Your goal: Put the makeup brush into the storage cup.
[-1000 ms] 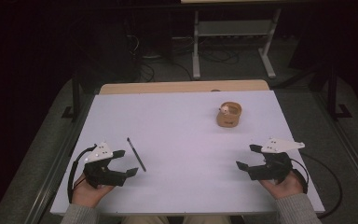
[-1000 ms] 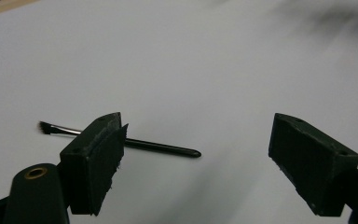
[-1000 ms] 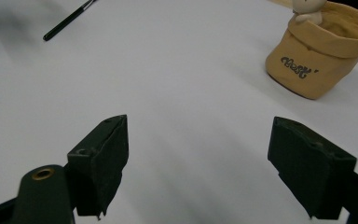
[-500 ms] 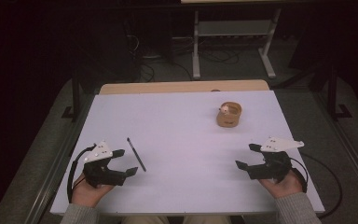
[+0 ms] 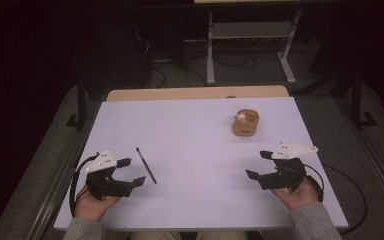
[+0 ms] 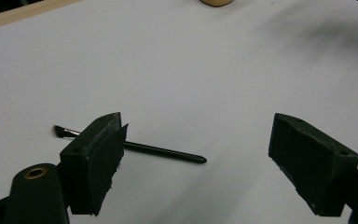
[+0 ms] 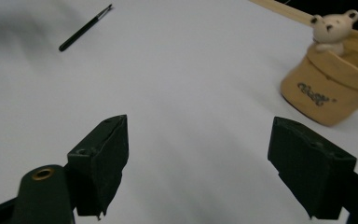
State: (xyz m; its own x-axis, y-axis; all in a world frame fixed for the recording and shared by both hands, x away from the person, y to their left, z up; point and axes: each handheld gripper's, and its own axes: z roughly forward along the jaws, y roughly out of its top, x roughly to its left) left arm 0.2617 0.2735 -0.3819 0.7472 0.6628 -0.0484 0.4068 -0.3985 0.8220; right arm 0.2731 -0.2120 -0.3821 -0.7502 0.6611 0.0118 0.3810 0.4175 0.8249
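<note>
A thin black brush (image 5: 146, 165) lies on the white table (image 5: 190, 145) just right of my left gripper (image 5: 131, 172), which stands open with nothing between its jaws. In the left gripper view the brush (image 6: 135, 146) lies just beyond the open left gripper (image 6: 200, 161), partly behind the left jaw. A tan pot with a small bear figure (image 5: 245, 122) stands at the back right. My right gripper (image 5: 259, 164) rests open near the front right, empty. In the right gripper view the pot (image 7: 333, 84) stands ahead to the right of the right gripper (image 7: 198, 161) and the brush (image 7: 85, 28) lies far off.
A wooden strip (image 5: 195, 93) runs along the table's far edge. Beyond it on the dark floor stands a metal rack frame (image 5: 250, 45) with cables. Cables trail from both grippers off the table's sides.
</note>
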